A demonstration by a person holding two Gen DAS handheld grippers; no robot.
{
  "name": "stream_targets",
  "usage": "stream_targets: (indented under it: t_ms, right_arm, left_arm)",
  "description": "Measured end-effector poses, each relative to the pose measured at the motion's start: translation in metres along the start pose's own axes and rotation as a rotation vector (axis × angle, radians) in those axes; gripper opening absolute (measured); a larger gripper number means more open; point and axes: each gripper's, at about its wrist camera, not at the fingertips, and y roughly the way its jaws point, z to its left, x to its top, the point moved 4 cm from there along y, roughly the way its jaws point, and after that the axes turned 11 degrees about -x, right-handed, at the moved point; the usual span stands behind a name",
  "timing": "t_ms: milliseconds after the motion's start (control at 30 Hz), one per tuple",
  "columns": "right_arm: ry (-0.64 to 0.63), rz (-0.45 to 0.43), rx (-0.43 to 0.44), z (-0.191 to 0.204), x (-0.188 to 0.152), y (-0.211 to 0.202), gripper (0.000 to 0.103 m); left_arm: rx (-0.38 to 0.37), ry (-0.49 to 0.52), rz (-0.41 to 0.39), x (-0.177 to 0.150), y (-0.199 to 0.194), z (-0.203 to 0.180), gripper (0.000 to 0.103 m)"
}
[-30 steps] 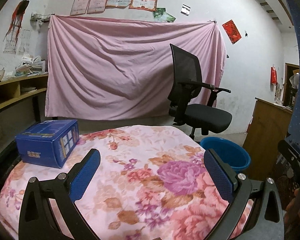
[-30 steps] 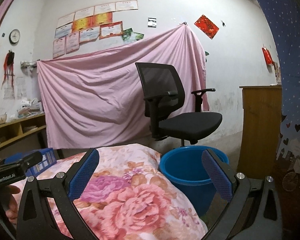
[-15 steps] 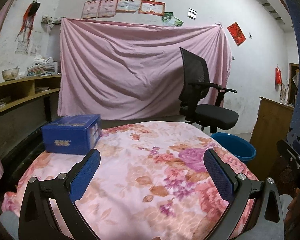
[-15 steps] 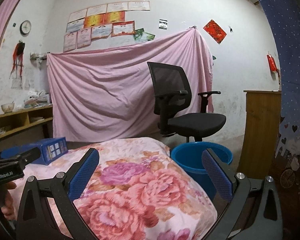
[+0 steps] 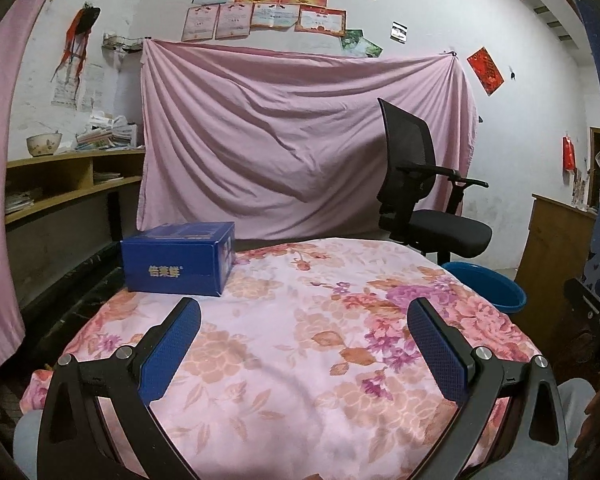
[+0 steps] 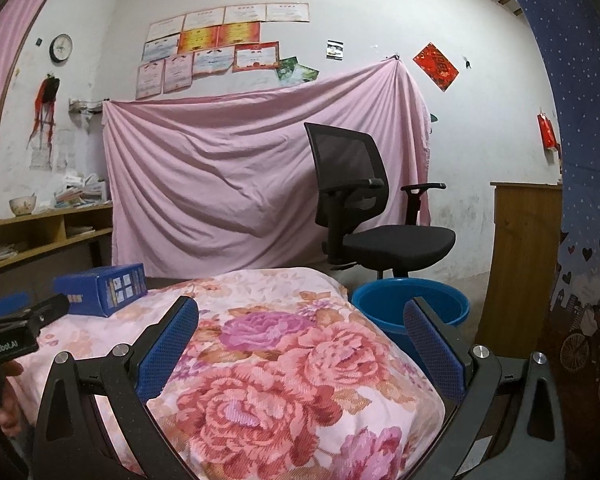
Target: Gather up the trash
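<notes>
A blue cardboard box (image 5: 180, 258) stands on the far left of a table covered with a pink floral cloth (image 5: 300, 340); it also shows in the right wrist view (image 6: 100, 289). A blue plastic basin (image 6: 410, 306) sits on the floor beyond the table's right side, partly seen in the left wrist view (image 5: 486, 286). My left gripper (image 5: 303, 316) is open and empty, above the near part of the cloth, well short of the box. My right gripper (image 6: 300, 316) is open and empty over the table's right part, with the basin beyond its right finger.
A black office chair (image 6: 364, 208) stands behind the table and basin. A pink sheet (image 5: 292, 152) hangs on the back wall. Wooden shelves (image 5: 60, 184) run along the left and a wooden cabinet (image 6: 524, 256) stands at the right.
Both grippers have drawn back and tilted up, so more of the table and room shows. The box now appears farther ahead and more central in the left view. Jaws stay open.
</notes>
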Motion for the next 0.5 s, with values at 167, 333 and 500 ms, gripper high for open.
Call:
stream_targets:
  t_ms: [167,333,500]
  right_arm:
    - [-0.001,0.004,-0.007,0.002,-0.006,-0.001,0.103]
    - [-0.008,0.031,0.001,0.006,-0.015,0.005,0.103]
    - [-0.037,0.041,0.022,0.014,-0.019,0.007,0.103]
  left_arm:
    - [0.024,0.004,-0.018,-0.008,-0.004,0.004,0.101]
    - [0.042,0.009,-0.022,-0.014,-0.001,0.008,0.101]
    - [0.048,0.005,-0.012,-0.018,0.003,0.011,0.101]
